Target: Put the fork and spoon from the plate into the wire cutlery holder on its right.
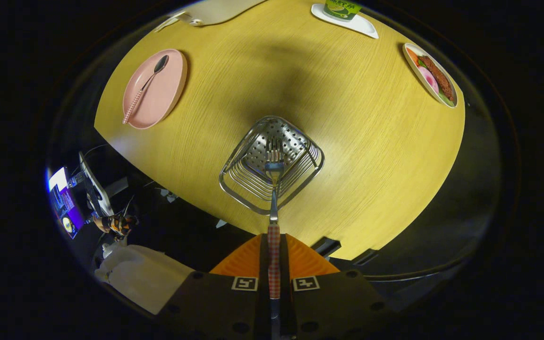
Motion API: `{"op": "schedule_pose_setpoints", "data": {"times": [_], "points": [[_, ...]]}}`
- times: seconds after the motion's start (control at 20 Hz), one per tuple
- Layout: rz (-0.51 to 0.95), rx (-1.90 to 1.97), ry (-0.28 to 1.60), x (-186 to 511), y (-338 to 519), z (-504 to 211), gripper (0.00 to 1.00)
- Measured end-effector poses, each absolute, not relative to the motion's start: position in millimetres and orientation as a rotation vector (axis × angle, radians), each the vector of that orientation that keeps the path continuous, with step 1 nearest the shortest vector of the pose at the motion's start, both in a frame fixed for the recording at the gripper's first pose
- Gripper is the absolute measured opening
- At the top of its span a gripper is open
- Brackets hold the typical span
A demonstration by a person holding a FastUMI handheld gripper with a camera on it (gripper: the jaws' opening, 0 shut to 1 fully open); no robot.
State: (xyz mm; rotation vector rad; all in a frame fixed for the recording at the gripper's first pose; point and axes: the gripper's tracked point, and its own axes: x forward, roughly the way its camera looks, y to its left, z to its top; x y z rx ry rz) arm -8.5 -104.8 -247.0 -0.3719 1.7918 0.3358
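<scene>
Gripper view: the gripper is clamping both fingers on the fork handle, holding its tines down over the wire holder for dropping; the spoon is lying on the pink plate.

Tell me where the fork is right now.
In the gripper view, the fork is clamped by its checked handle between the gripper fingers, tines pointing down into the wire cutlery holder just ahead.
</scene>
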Motion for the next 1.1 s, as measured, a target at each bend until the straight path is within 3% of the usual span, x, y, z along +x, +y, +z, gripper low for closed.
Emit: {"op": "schedule_pose_setpoints", "data": {"times": [0.5, 0.65, 0.7, 0.85, 1.0, 1.05, 1.1], "points": [[0.300, -0.287, 1.829, 15.3, -92.8, -246.9, 0.19], [0.311, -0.283, 1.783, 23.1, -91.5, -242.7, 0.45], [0.322, -0.280, 1.764, 23.8, -89.4, -241.7, 0.46], [0.361, -0.235, 1.678, 28.8, -76.1, -225.3, 0.85], [0.399, -0.196, 1.579, 30.2, -63.2, -206.2, 0.90], [0.402, -0.178, 1.538, 29.8, -58.6, -197.3, 1.00], [0.404, -0.165, 1.511, 29.6, -55.1, -193.6, 1.00]]}}
